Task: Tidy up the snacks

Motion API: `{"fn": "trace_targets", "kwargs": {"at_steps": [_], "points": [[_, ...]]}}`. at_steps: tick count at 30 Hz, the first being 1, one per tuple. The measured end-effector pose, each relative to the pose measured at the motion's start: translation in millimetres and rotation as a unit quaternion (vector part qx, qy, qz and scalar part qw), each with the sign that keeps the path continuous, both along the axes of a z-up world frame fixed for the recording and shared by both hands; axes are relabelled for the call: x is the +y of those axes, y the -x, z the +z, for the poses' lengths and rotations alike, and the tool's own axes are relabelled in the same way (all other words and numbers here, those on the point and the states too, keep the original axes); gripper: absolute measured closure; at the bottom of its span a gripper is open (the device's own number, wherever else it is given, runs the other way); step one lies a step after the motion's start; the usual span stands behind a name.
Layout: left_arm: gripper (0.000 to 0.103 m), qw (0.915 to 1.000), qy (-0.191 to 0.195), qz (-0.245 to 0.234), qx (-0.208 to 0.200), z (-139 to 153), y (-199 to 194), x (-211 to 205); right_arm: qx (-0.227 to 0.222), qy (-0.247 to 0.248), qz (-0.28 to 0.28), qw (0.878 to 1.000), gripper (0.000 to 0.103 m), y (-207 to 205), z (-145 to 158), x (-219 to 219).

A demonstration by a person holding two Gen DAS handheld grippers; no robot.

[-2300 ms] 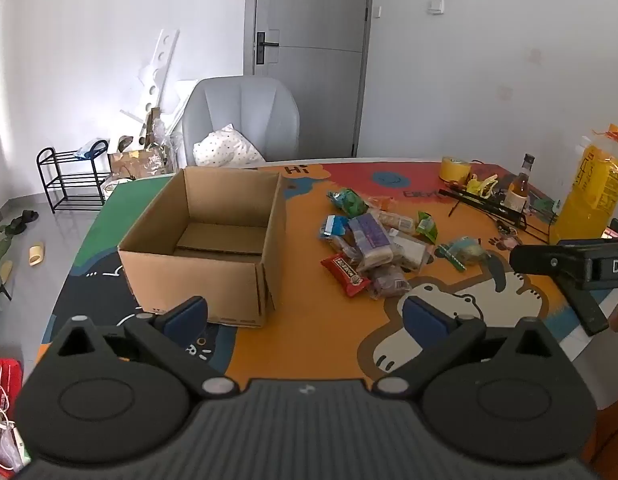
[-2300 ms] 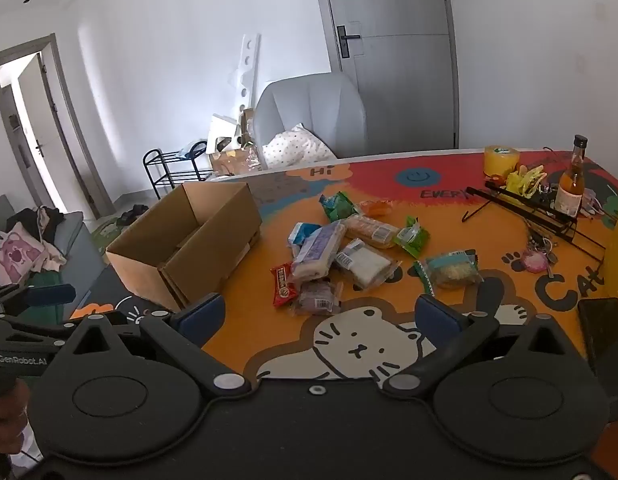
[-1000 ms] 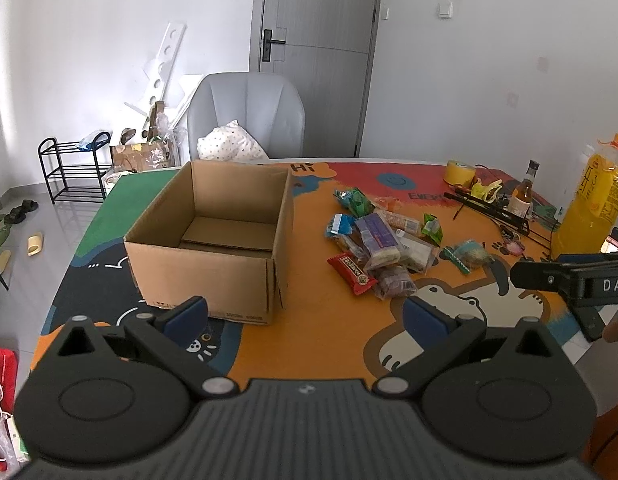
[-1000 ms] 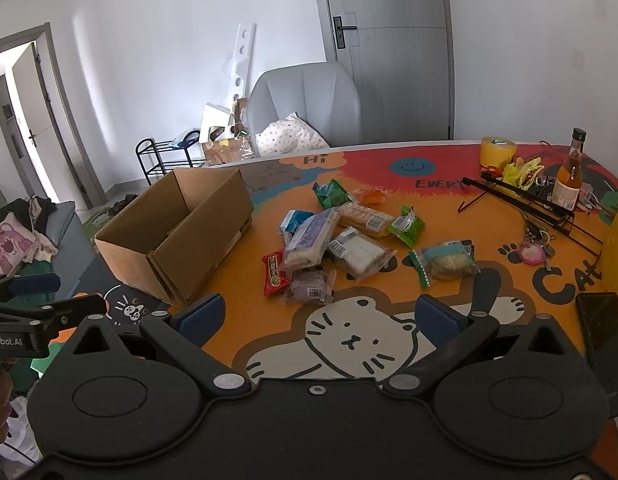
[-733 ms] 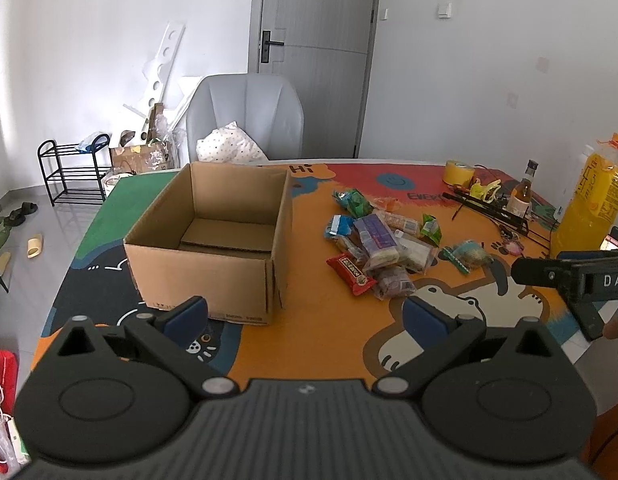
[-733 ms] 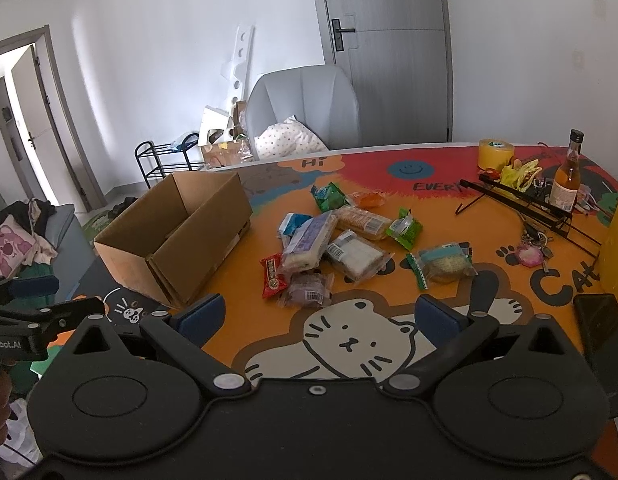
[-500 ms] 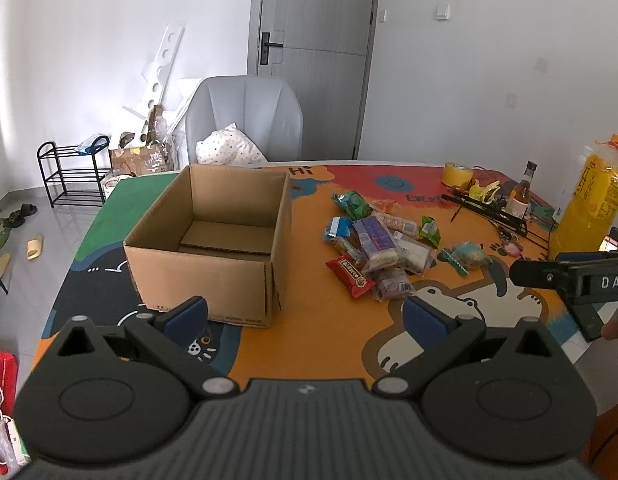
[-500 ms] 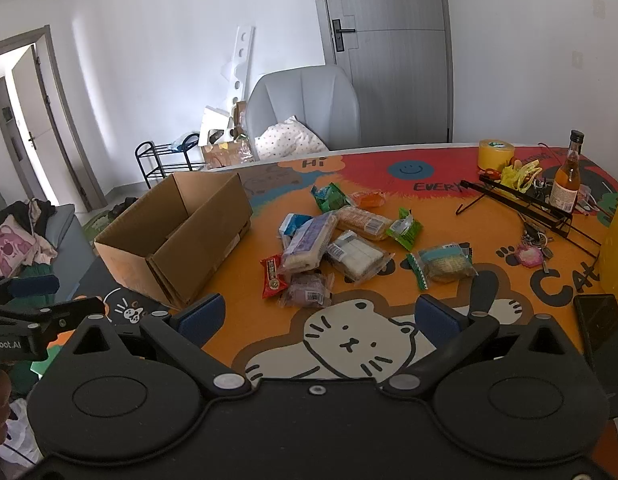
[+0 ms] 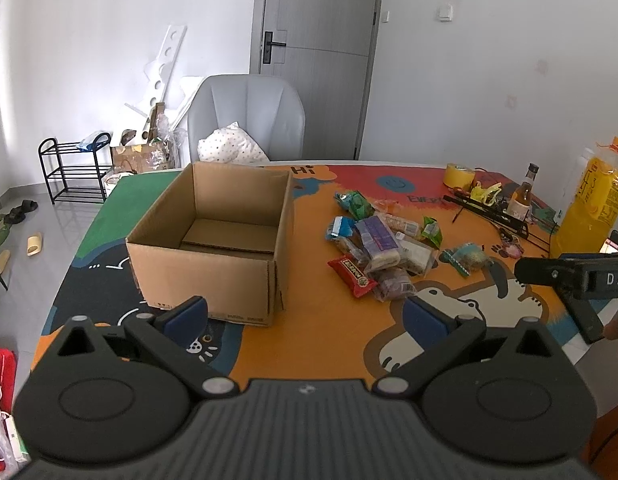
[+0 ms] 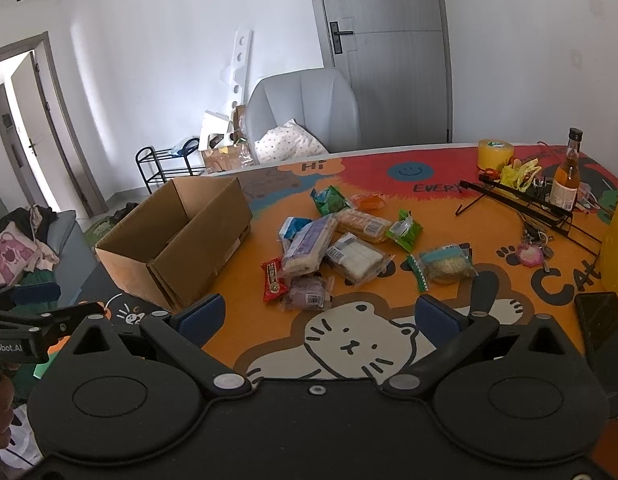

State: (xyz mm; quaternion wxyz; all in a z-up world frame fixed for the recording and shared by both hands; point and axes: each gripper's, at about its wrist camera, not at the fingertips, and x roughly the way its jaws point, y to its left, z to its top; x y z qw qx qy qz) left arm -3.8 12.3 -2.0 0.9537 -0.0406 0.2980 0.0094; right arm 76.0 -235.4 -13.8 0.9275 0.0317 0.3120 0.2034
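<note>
White walls, a gray door point(image 9: 317, 60) and a gray chair point(image 9: 247, 116) stand behind a table point(image 9: 317, 332) with a bright cartoon mat.

On the mat lies a pile of snacks point(image 9: 383, 246), a bit right of the middle. A red pack point(image 9: 352, 270) is at the near left of the pile. A purple pack point(image 9: 379, 239) lies on top in the middle. A dark pack point(image 10: 307, 292) is nearest. A green pack point(image 10: 329, 199) is at the far side, and a small green one point(image 10: 404, 230) is to the right. One blue and green pack point(image 10: 443, 264) lies a little apart on the right.

Left of the pile sits a brown box point(image 9: 213, 240). It is open on top and I see no snacks in it.

Farther right on the table are a yellow tape roll point(image 10: 495, 152), a small bottle point(image 10: 565, 174) and a black wire rack point(image 10: 521, 200). A big yellow jug point(image 9: 591, 208) stands at the right edge.

Left gripper point(image 9: 305, 314) hangs over the near edge of the table, in front of the box. Its jaws are wide apart and hold nothing. Right gripper point(image 10: 317, 316) hangs near the pile. Its jaws are wide apart too, with nothing between them.

Far left on the floor is a black shoe rack point(image 9: 75, 172).
</note>
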Motion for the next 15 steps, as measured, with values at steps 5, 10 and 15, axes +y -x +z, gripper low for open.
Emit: {"fn": "trace_targets", "kwargs": {"at_steps": [5, 10, 15], "points": [[0.000, 1.0000, 0.001, 0.000, 0.001, -0.2, -0.4, 0.6, 0.000, 0.001, 0.000, 1.000, 0.000, 0.2, 0.1, -1.0], [0.000, 1.0000, 0.001, -0.001, 0.000, -0.7, -0.9, 0.8, 0.000, 0.002, 0.002, 1.000, 0.000, -1.0, -1.0, -0.6], [0.000, 1.0000, 0.000, 0.001, -0.001, -0.4, -3.3, 1.2, 0.004, 0.010, -0.004, 1.000, 0.000, -9.0, -7.6, -1.5]]}}
